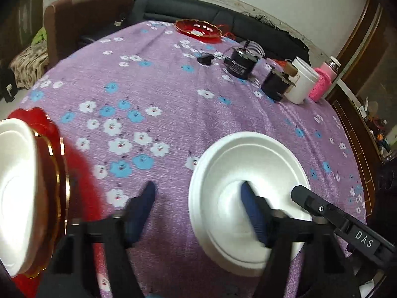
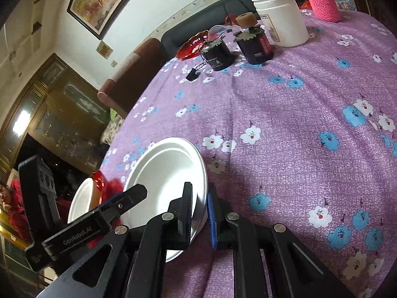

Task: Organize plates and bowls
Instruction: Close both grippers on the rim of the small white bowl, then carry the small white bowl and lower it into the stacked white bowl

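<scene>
Two grippers work around one white bowl (image 2: 166, 181), which sits on the purple flowered cloth of the desk (image 2: 297, 114) near its front edge. The right gripper (image 2: 201, 213) has its jaws narrowed on the bowl's near rim, one finger inside the wall and one outside; pinching the rim this way looks meant to let the thin bowl be lifted without tipping. The left gripper (image 1: 198, 206) hovers with its jaws wide and empty, one finger over the bowl's hollow and the other over bare cloth beside it, perhaps ready to steady the bowl.

Just left of the bowl, a second white dish (image 1: 17, 193) rests on a red plate (image 1: 49, 149) with a gold rim, so this seems to be the stack where dishes are gathered. Beyond the bowl stand two dark jars (image 2: 218, 52), a white tub (image 2: 280, 17) and a pink knitted sleeve (image 2: 320, 0). Furthest from it lies another red plate (image 1: 198, 28), not yet collected.
</scene>
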Demonstrator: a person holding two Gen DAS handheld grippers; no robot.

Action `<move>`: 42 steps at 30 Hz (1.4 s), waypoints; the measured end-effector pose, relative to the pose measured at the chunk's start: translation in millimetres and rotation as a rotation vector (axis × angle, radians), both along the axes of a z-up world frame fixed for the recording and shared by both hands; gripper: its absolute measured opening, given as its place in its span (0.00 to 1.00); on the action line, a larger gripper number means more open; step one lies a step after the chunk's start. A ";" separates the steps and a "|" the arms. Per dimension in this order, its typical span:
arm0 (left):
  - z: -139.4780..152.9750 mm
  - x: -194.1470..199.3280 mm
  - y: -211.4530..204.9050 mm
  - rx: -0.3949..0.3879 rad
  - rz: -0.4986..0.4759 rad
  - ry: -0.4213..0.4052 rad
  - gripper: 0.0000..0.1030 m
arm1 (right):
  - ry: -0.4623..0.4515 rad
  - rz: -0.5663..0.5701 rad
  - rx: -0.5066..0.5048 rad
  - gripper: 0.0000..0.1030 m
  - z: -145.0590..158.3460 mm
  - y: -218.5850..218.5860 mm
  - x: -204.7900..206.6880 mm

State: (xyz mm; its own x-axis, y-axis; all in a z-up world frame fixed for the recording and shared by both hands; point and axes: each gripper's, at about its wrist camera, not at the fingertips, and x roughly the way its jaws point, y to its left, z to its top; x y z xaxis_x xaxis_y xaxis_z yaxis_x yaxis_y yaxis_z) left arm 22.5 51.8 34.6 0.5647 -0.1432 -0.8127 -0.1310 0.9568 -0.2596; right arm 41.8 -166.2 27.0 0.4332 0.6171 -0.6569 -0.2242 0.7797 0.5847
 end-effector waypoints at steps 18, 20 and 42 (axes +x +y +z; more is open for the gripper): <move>10.6 -9.6 -13.8 0.014 -0.022 -0.024 0.31 | -0.049 -0.001 -0.040 0.14 9.9 4.5 -6.4; 17.4 -15.0 -13.8 0.017 -0.020 -0.046 0.31 | -0.057 -0.002 -0.028 0.14 12.0 3.5 -7.4; 59.7 -87.5 4.6 0.107 -0.015 -0.177 0.31 | -0.187 0.006 -0.081 0.13 39.9 42.5 -69.0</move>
State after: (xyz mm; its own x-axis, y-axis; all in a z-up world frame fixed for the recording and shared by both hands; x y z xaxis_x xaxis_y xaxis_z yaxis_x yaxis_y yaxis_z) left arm -65.0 56.4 94.2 0.6988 -0.0711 -0.7118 -0.0775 0.9817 -0.1741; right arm -27.2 -123.7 66.9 0.5487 0.5687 -0.6128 -0.3282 0.8207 0.4678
